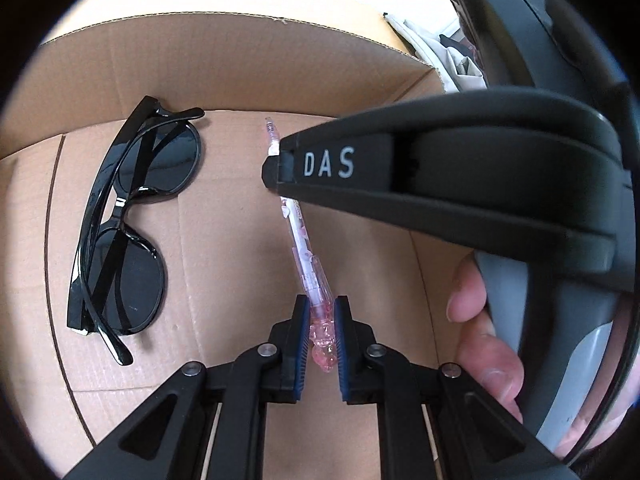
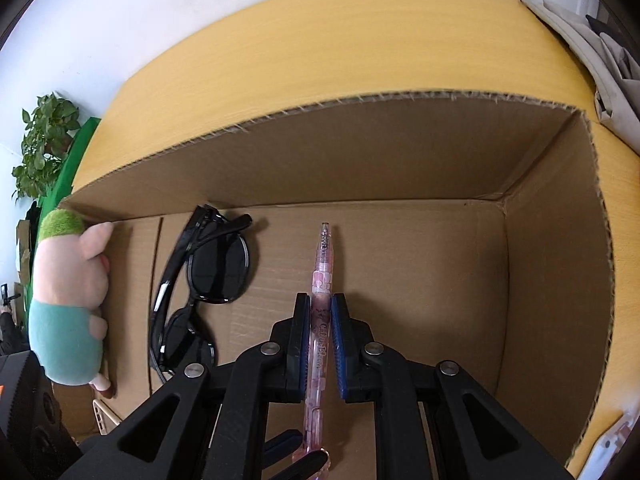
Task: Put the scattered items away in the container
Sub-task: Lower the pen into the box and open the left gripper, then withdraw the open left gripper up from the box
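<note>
The pink pen [image 2: 323,280] is gripped at once by both grippers over the cardboard box [image 2: 552,240]; the right gripper [image 2: 321,344] is closed on its middle, the left gripper [image 1: 322,332] on its clear end; left of the fingers, sunglasses [image 2: 208,276] and a plush toy [image 2: 68,304] lie already inside; I judge only the release of the pen remains.

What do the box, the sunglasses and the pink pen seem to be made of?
Cardboard box: corrugated cardboard, matte brown; fluting shows along its cut rim.
Sunglasses: probably glossy black plastic, judging by bright highlights on the frame.
Pink pen: likely clear tinted plastic, since light passes through its barrel.
</note>
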